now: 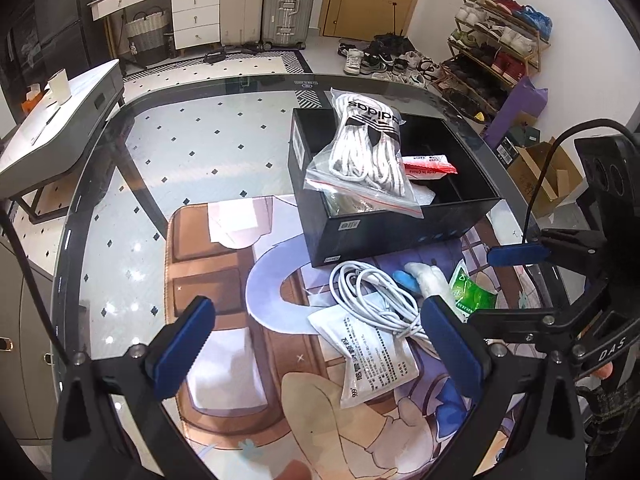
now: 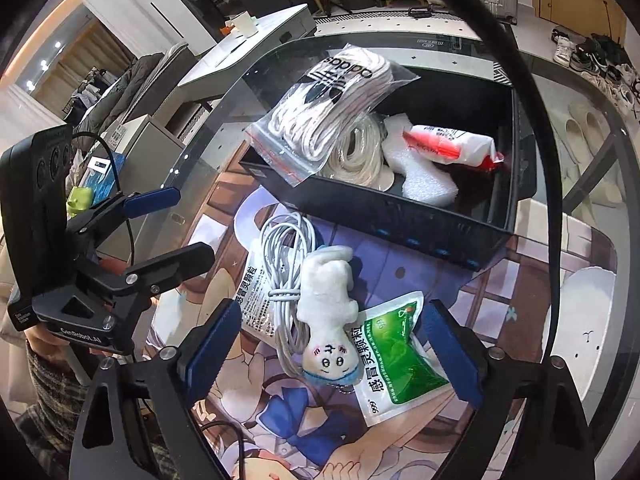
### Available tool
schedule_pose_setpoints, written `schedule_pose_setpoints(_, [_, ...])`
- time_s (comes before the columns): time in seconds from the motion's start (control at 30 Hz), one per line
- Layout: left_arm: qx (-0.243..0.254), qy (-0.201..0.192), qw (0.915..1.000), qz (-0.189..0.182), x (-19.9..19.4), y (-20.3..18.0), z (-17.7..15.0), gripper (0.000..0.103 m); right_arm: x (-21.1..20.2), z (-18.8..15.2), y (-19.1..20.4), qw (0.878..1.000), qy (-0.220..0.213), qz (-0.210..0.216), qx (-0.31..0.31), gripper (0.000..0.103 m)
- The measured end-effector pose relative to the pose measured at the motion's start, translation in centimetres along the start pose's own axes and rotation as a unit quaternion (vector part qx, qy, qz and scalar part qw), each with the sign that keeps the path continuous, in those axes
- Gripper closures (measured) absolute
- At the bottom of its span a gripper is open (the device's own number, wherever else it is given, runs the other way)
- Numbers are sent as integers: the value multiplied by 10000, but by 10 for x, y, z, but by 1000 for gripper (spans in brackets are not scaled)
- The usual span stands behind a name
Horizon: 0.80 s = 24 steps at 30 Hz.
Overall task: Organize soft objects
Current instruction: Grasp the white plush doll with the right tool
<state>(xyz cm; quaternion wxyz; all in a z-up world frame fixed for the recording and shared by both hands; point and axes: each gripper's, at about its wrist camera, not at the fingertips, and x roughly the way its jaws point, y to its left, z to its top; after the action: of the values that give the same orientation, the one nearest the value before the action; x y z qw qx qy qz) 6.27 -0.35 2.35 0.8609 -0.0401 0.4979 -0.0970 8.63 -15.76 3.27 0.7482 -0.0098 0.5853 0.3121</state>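
the left gripper [image 1: 316, 344] hangs above the glass table [image 1: 160, 128] with its blue fingers spread wide and nothing between them. just beyond them, a white printed sachet [image 1: 376, 356] lies flat with a coiled white cable [image 1: 376, 300] resting across it. to the right of the cable lies a small white plush doll [image 2: 328, 312], face up, touching the cable's coil and overlapping a green medicine sachet [image 2: 404, 360]. the right gripper [image 2: 332, 348] hovers over the doll, its fingers parted and empty, one on each side of the doll's head. behind these things stands an open black box [image 1: 400, 236]; a zip bag of white laces [image 1: 368, 148] leans over its near left wall, and a red-and-white packet [image 2: 452, 146], white foam and what looks like a coil of cord sit inside.
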Motion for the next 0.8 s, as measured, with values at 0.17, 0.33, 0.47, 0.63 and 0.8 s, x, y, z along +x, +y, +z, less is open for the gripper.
schedule_pose_setpoints(0.17, [-60,29,10000,19,1,5,-4,0,12,-2,2,9999,123,25,34,21])
schedule_pose_setpoints(0.33, [-84,67,9999,-13,3,8,-6,0,25,1,4,9997,231,-26,18,35])
schedule_pose_setpoints(0.47, [-75,94,9999,-37,4,8,-7,0,31,2,3,9995,296,-61,27,44])
schedule_pose_setpoints(0.63, [-50,140,9999,-66,8,7,-9,0,41,4,6,9992,370,-140,-7,45])
schedule_pose_setpoints(0.8, [-45,186,9998,-69,11,6,-11,0,45,6,9,9994,347,3,-14,57])
